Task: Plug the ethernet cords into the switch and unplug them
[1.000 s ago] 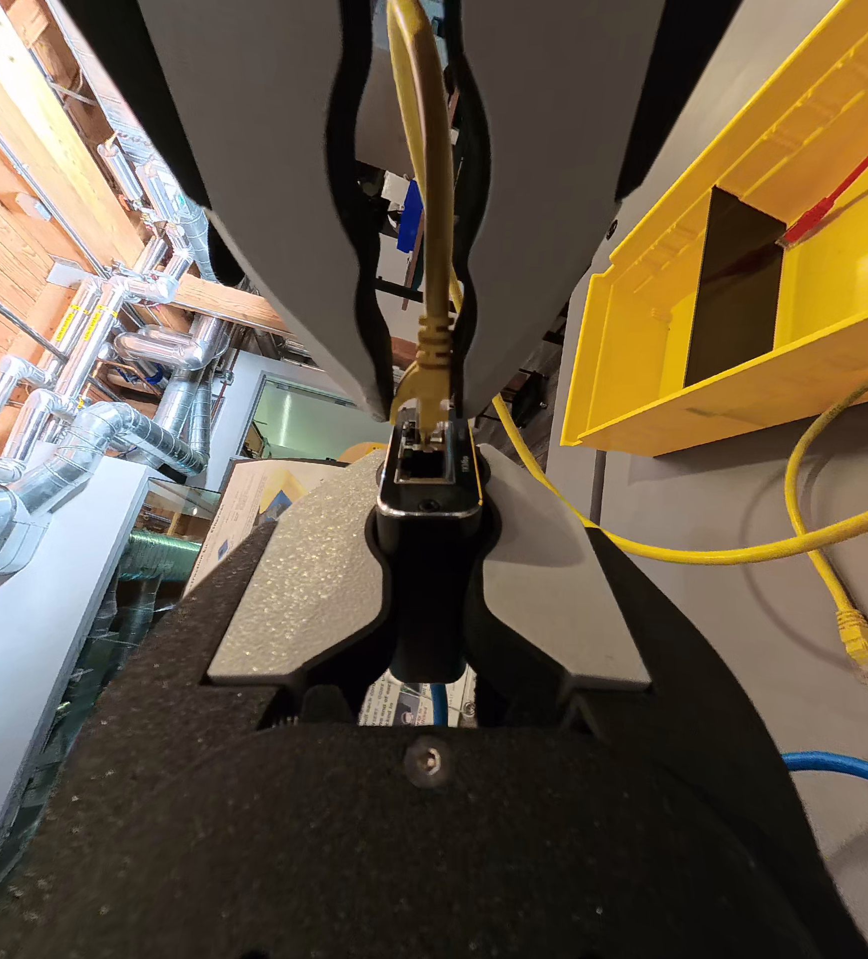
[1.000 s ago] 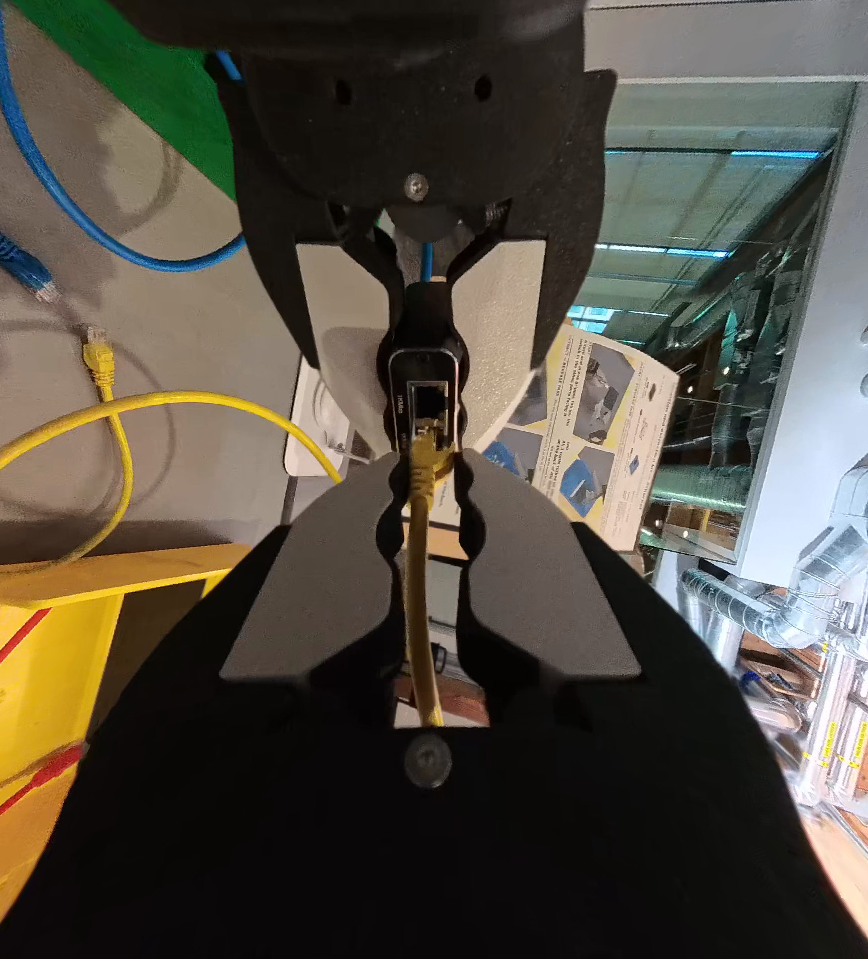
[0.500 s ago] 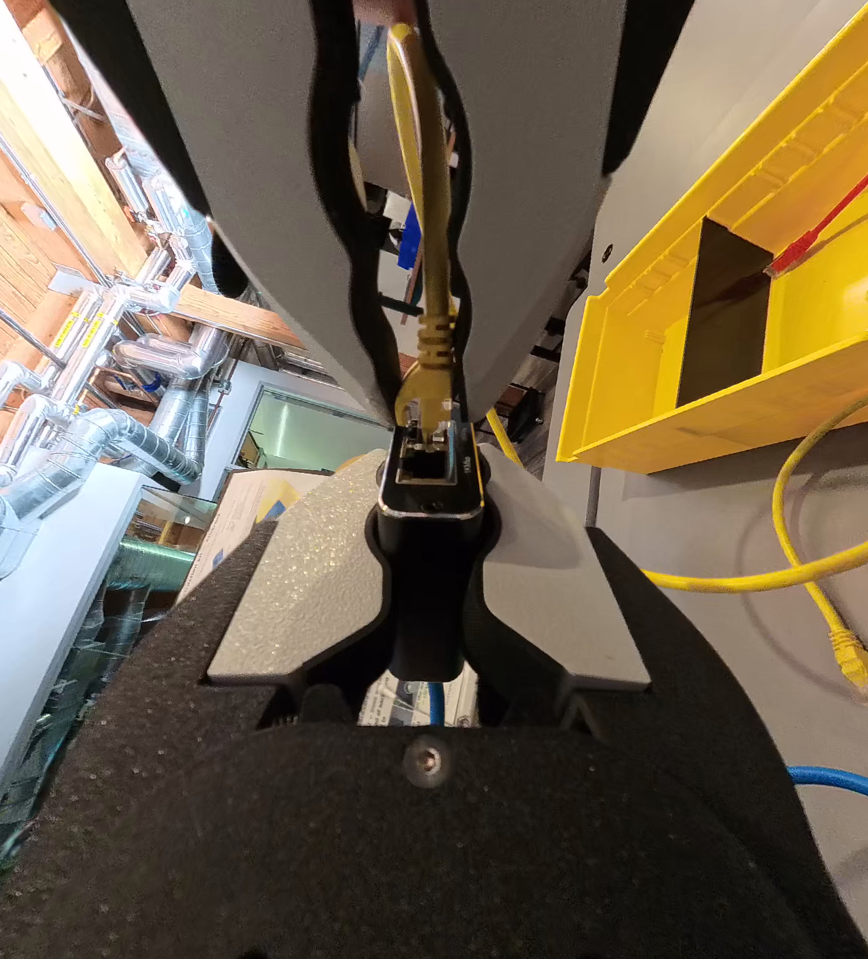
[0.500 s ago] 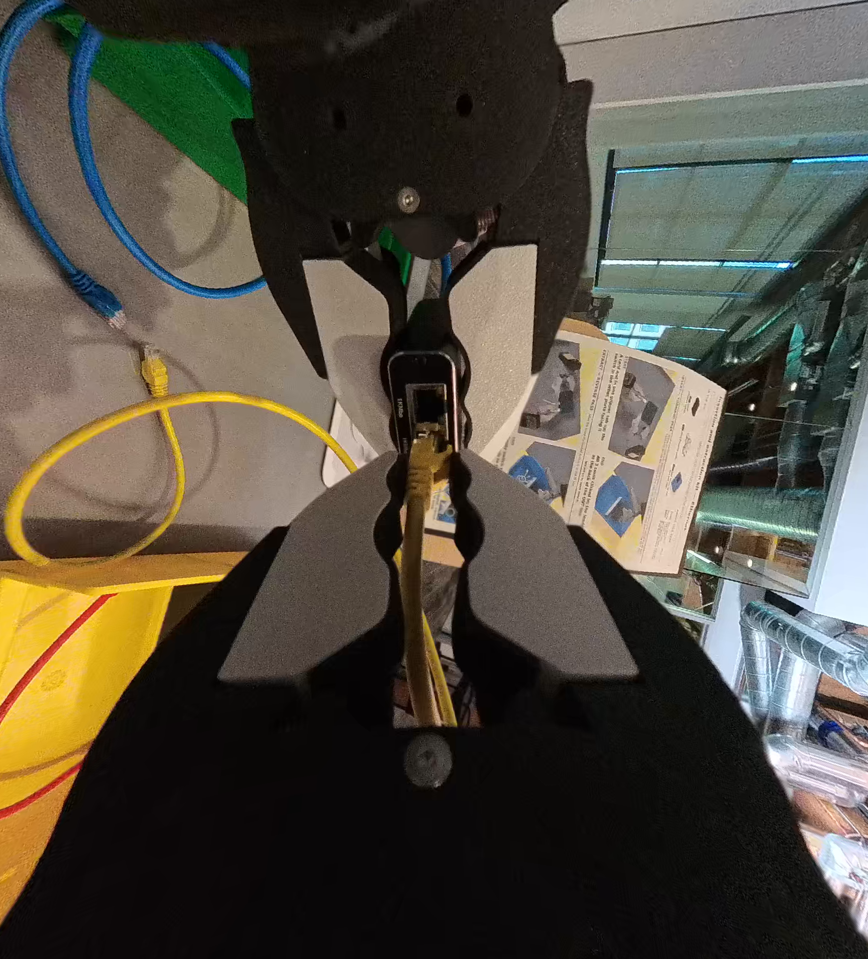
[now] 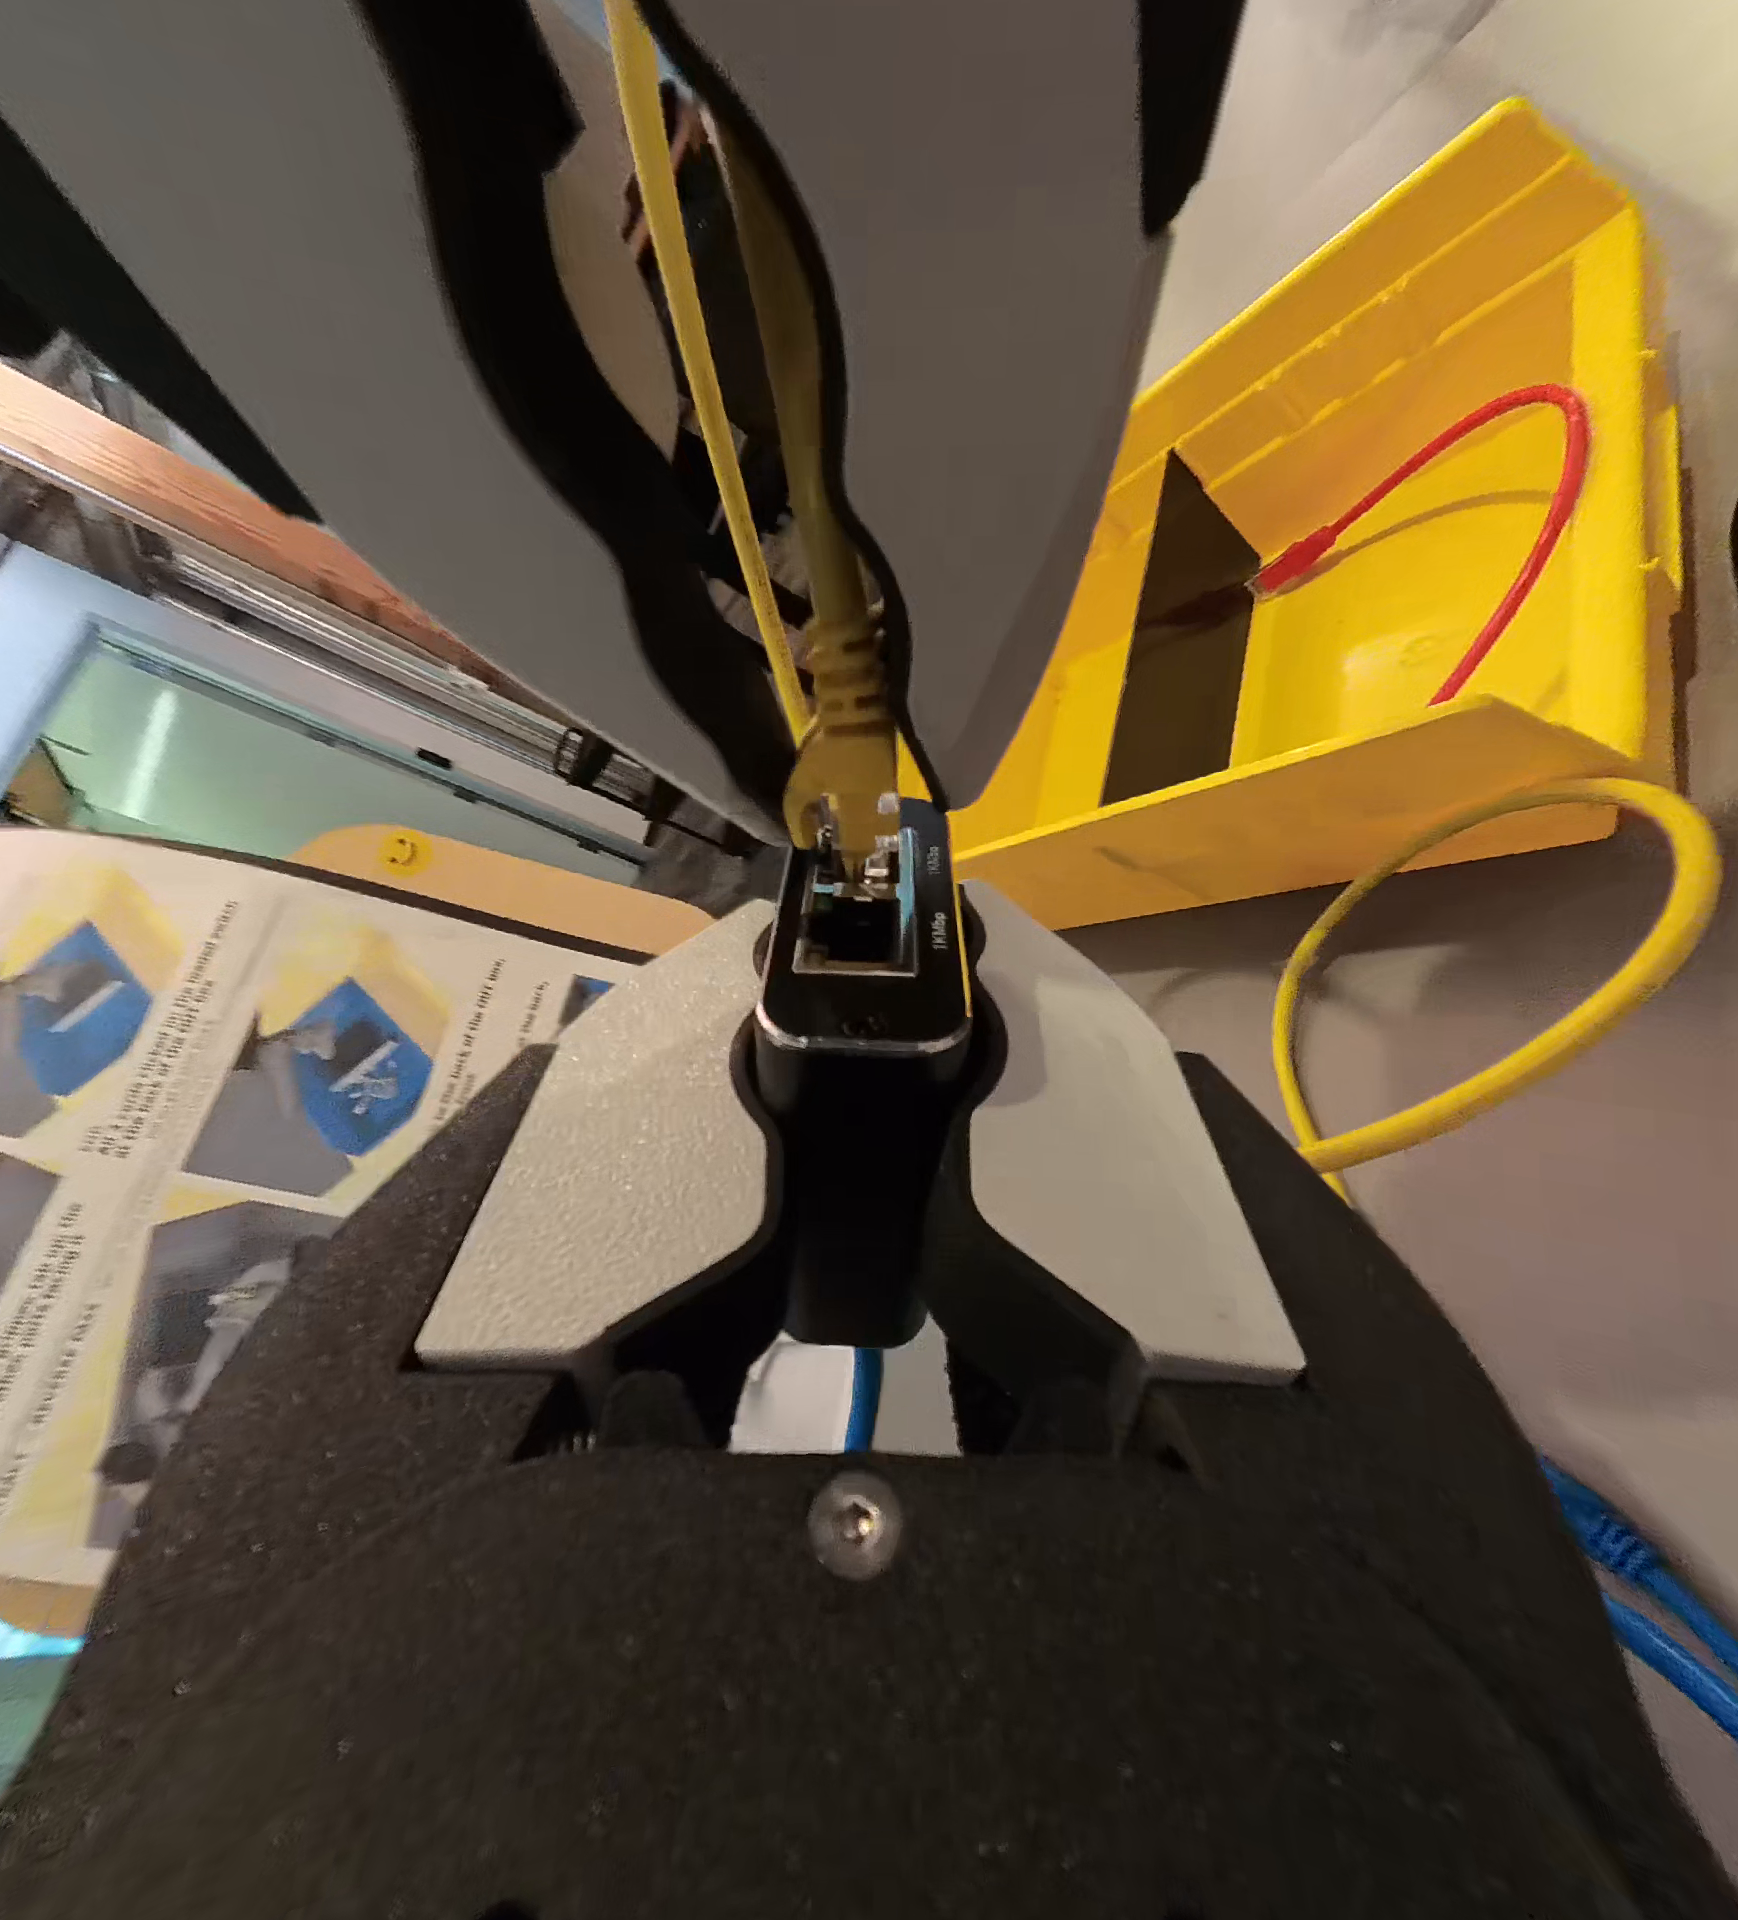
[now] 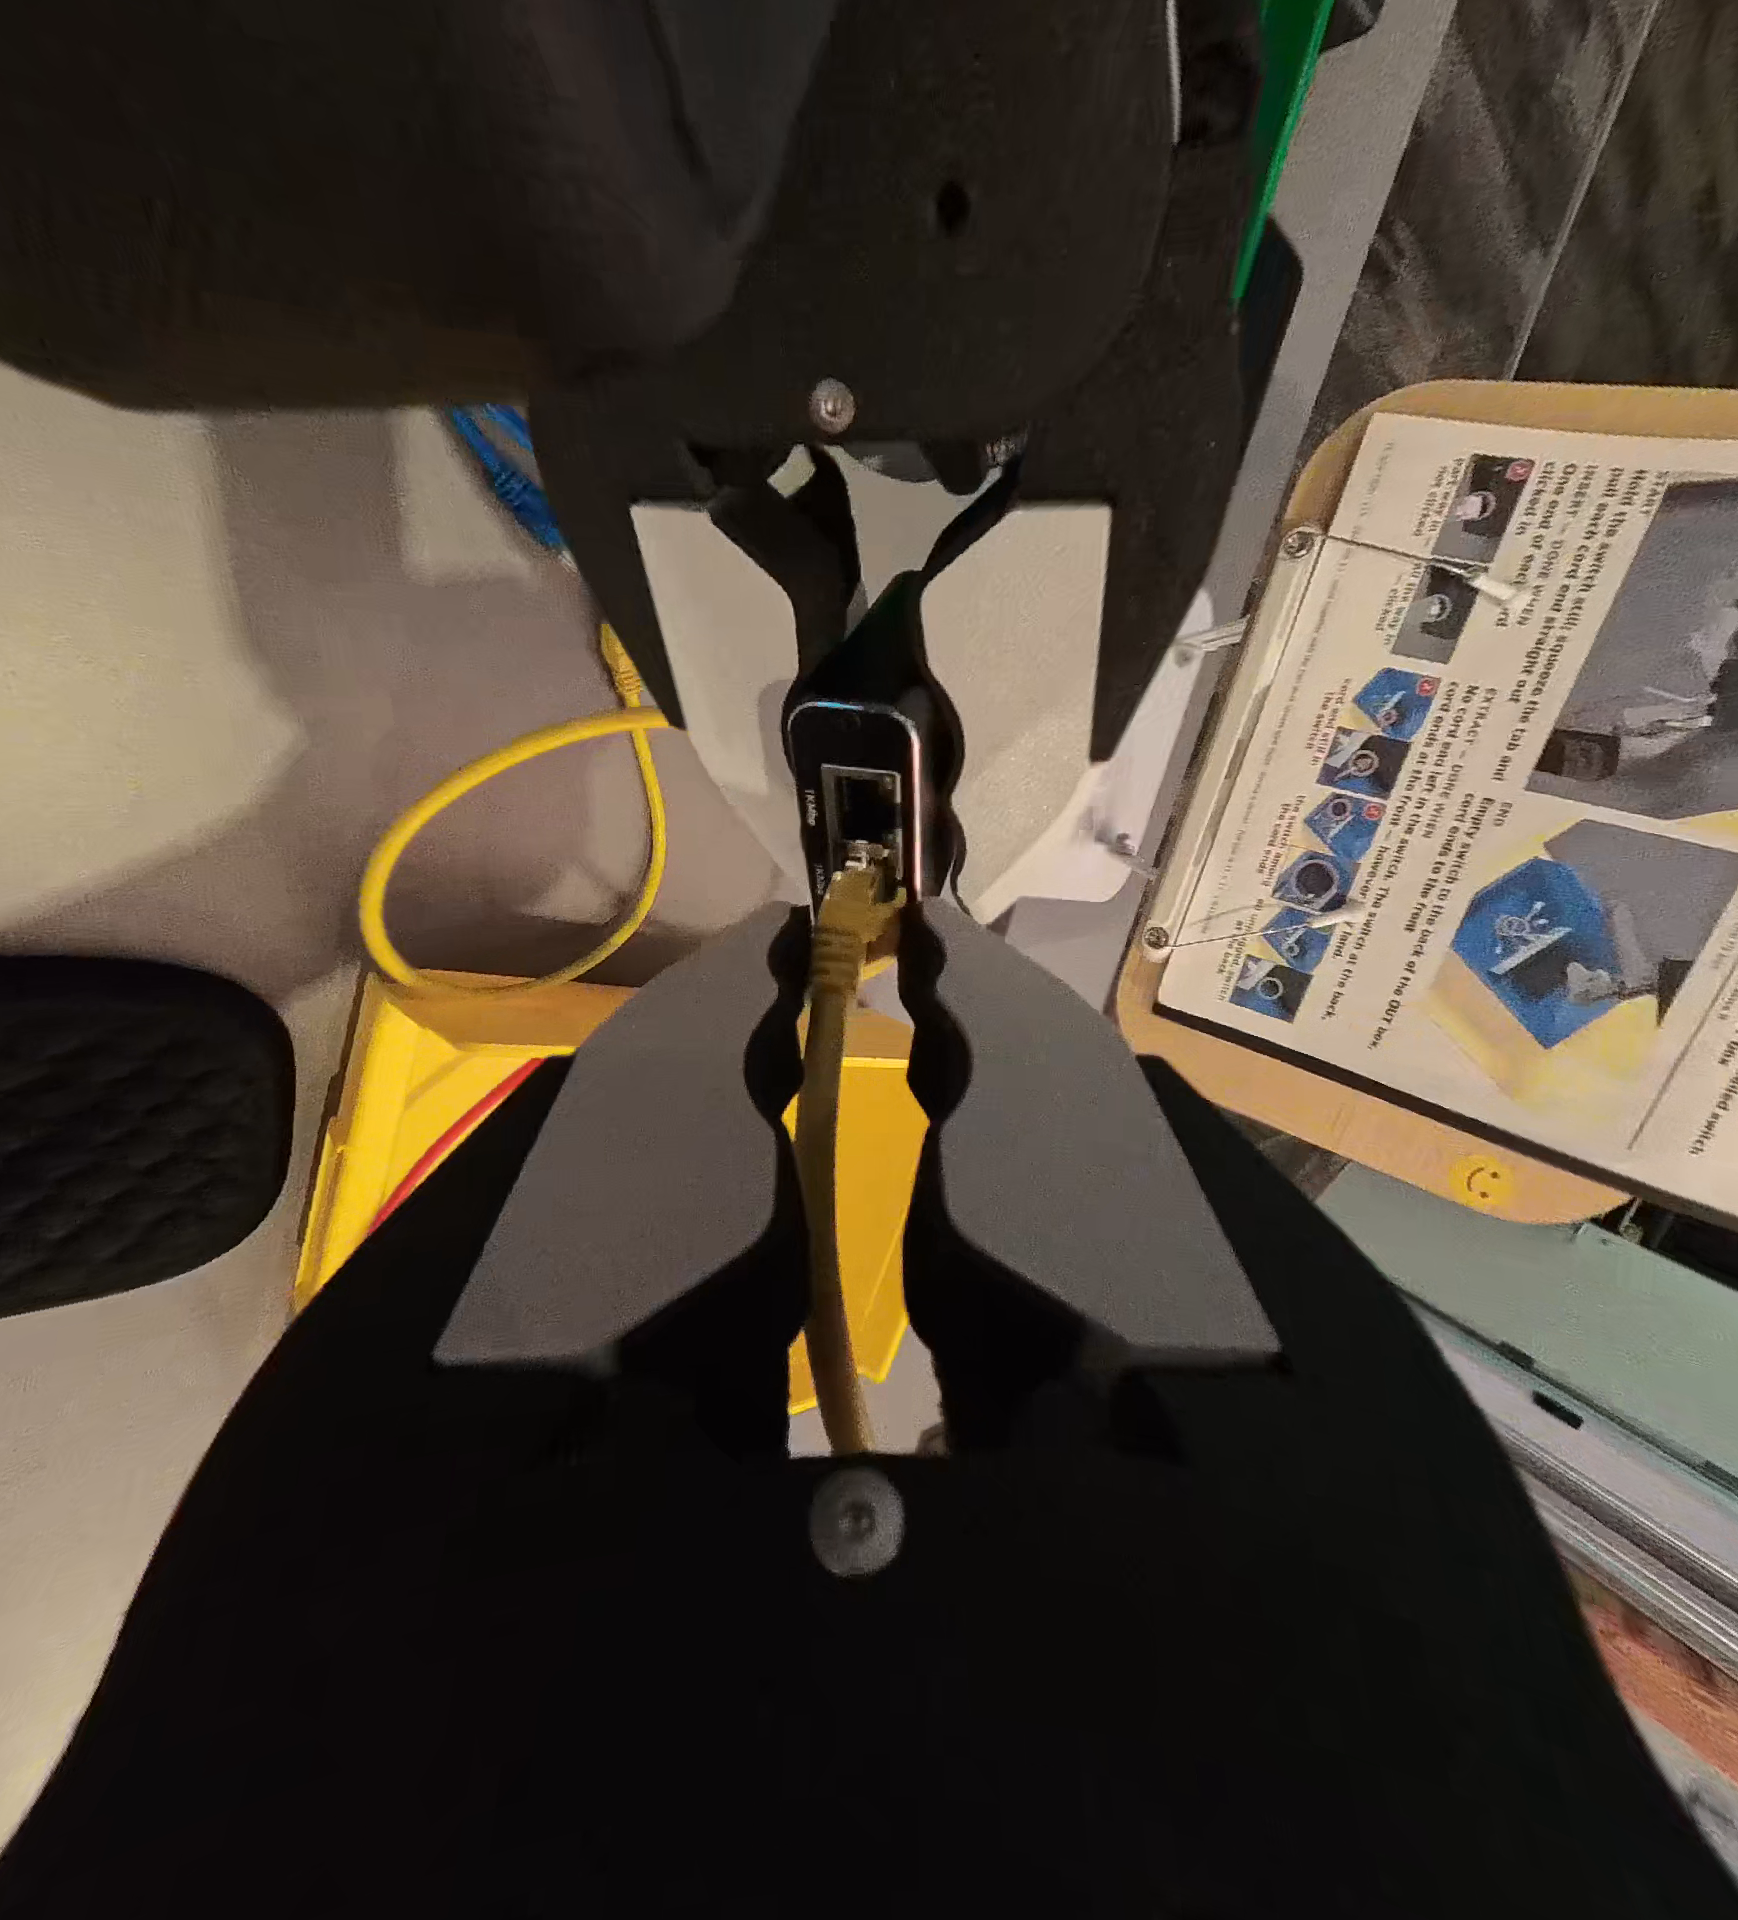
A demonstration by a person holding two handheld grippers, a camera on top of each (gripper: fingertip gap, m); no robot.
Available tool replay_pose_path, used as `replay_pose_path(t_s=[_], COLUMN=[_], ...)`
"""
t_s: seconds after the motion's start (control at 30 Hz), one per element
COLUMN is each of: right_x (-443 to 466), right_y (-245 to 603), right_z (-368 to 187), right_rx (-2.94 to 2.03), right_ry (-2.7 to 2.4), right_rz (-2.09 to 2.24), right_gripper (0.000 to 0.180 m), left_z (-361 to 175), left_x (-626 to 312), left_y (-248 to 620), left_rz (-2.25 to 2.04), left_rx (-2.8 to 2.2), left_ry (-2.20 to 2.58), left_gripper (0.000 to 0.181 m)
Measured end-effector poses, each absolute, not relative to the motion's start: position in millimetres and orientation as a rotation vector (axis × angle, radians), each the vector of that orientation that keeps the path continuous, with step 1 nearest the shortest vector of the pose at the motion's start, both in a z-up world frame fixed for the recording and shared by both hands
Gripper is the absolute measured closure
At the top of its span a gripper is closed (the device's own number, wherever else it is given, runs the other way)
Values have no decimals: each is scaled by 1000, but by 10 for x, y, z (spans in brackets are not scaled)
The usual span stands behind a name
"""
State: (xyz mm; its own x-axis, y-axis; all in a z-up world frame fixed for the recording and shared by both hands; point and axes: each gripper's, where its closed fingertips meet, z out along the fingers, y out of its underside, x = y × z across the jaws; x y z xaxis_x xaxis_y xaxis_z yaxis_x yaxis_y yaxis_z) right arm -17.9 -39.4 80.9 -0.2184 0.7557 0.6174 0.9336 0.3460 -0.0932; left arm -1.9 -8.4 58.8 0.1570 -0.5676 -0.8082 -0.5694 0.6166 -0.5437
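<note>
Both views swung, plug (image 5: 849, 821) seating unclear

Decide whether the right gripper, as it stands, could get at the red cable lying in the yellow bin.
Probably not. The right gripper is shut on the yellow cable, whose plug sits at the switch held by the left gripper. The red cable lies clear in the yellow bin, but the jaws are occupied.
</note>
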Motion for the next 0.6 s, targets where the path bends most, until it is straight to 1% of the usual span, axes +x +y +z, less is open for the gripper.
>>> replay_pose_path(t_s=[0.13, 0.3, 0.6], right_x=[-217, -346, -352], right_y=[-317, -272, -299], right_z=[771, 893, 957], right_rx=[-1493, -1454, -1412], right_ry=[-2029, -1896, -1842], right_rz=[-393, -318, -306], right_gripper=[162, 163, 162], left_z=[529, 651, 730], left_x=[-67, -170, -191], left_y=[-25, -7, -27], left_rz=[-43, -89, -31], left_rx=[-1077, -1080, -1058], left_ry=[1507, 1463, 1442], left_gripper=[153, 154, 155])
